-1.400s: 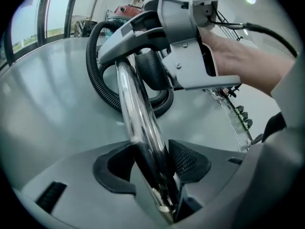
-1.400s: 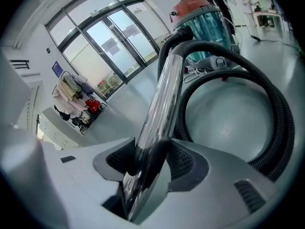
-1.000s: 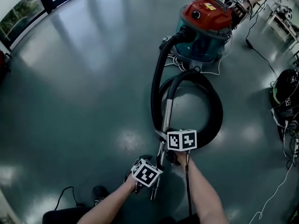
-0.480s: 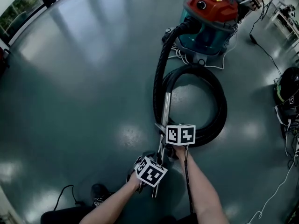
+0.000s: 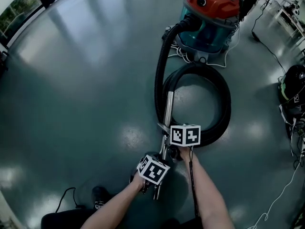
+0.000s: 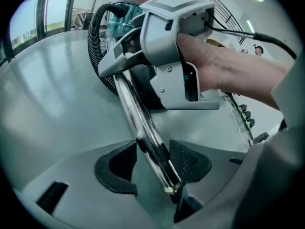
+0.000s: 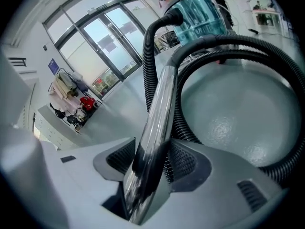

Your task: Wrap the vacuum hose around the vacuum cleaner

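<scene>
Gripping a chrome wand tube (image 5: pixel 167 113) with two hand-held grippers, a person stands over a glossy grey floor (image 5: pixel 86 80). The vacuum cleaner (image 5: pixel 209 13), a teal canister with a red lid, sits well apart from them at the top of the head view. Its ribbed black hose (image 5: pixel 224 109) leaves the canister's side, runs down beside the tube, then curls in one wide loop on the floor back to the tube's far end. None of it is wound around the canister yet.

The right gripper (image 7: pixel 151 159) is clamped on the tube, with both mesh pads pressed against the metal. The left gripper (image 6: pixel 151 152) sits nearer the tube's free end. Its jaws have just been closing with the tube between them. The tube rests on one pad, and a gap shows at the other.

The step in hand looks like securing a two-handed hold. To do it well, the left jaws should likely finish closing before any lift. Then the tube can be carried toward the canister, keeping it level and letting the loop follow without kinking or snagging on the white cord beside the canister.
</scene>
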A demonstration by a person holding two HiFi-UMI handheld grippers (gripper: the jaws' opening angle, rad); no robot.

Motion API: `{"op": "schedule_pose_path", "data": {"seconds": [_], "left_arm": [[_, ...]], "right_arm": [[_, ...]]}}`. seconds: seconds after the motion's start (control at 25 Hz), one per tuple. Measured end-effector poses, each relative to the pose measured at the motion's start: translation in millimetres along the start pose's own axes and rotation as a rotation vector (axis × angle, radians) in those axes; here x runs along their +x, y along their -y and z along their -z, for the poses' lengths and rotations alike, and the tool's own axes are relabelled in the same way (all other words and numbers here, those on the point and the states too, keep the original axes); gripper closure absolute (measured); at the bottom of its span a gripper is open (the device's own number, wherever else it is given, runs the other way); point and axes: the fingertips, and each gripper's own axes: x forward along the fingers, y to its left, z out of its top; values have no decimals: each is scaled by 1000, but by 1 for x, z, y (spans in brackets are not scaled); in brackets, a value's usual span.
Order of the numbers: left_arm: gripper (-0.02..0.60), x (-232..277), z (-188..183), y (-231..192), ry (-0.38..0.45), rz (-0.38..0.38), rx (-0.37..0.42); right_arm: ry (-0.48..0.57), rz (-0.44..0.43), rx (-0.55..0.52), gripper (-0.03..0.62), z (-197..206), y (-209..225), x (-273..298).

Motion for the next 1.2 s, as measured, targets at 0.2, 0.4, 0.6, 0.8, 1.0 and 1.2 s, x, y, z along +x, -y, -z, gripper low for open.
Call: {"op": "schedule_pose_path", "data": {"seconds": [0.2, 0.4, 0.6, 0.8, 1.0, 1.2], "left_arm": [[373, 4, 1, -10, -3, -49, -3], [371, 1, -1, -9, 12, -81, 21], [371, -20, -31, -9, 129, -111, 61], [371, -50, -64, -8, 186, -131, 156], [397, -105, -95, 4, 188, -155, 334], [577, -186, -142, 34, 280, -205, 453]], "right_arm": [[45, 61, -91, 342, -12, 7, -19], [80, 49, -73, 342, -20, 11, -42], [113, 2, -151, 342, -19, 6, -68], [180, 50, -215, 440, -27, -5, -107], [270, 143, -256, 591, -50, -37, -179], [331, 158, -274, 591, -87, -90, -252]]}}
